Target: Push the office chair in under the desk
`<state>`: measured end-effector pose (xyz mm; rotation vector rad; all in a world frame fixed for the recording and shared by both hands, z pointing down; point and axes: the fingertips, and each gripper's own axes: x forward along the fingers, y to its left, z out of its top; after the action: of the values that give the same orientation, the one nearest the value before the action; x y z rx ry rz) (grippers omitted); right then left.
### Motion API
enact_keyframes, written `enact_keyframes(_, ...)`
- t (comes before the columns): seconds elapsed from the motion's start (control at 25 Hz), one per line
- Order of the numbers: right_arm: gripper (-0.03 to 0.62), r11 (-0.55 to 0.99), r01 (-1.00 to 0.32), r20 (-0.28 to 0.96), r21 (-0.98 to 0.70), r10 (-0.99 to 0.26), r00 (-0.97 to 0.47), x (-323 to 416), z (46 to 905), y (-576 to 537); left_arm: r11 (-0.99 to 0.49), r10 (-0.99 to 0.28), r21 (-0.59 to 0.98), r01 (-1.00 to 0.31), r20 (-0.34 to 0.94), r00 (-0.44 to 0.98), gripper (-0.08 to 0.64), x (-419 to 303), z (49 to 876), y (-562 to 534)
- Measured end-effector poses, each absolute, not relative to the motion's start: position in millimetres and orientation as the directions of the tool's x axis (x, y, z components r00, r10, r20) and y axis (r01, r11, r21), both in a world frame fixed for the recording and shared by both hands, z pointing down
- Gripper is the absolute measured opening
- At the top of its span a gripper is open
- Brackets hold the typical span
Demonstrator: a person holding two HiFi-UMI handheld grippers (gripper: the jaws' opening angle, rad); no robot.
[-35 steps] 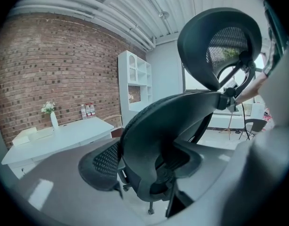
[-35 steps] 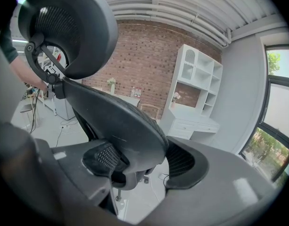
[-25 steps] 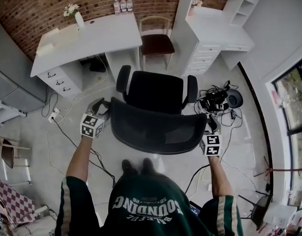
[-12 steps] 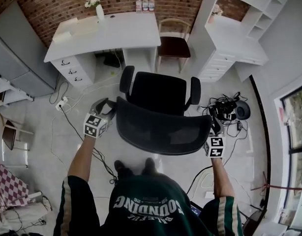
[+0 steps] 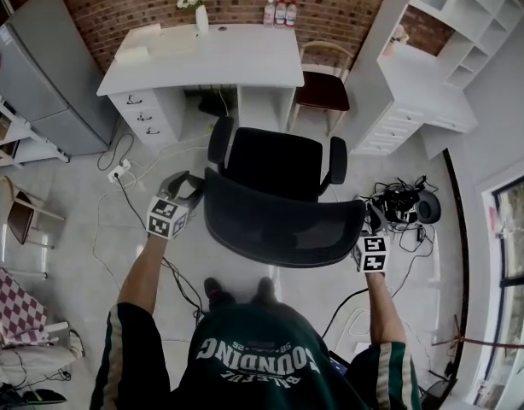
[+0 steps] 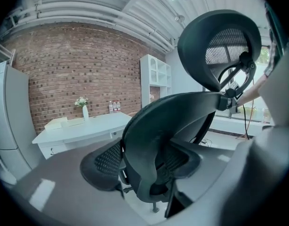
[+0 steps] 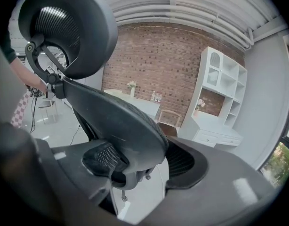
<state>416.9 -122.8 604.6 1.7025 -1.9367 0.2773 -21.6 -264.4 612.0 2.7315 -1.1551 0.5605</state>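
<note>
We had the left gripper and right gripper clamped on opposite edges of the chair to steer it toward the top-centre counter.

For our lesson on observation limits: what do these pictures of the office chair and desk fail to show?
- Wheeled base of the black mesh office chair: head view, hidden beneath seat and backrest.
- Knee space under the white desk: head view, mostly covered by desktop.
- Labels on the small clear bottles: too small.
- Whether left gripper or right gripper fingers press the backrest: contact unclear.
</note>
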Motion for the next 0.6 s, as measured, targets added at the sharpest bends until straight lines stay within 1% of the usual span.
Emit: enact_keyframes(0.6,0.284,0.264,-0.946,0.509,0.189,-0.850,-0.135,312.8,602.1,-161.8,-0.632,-0.726,-0.021,-0.774,0.366,0.582,0.260,-135.7,609.7,-262.1)
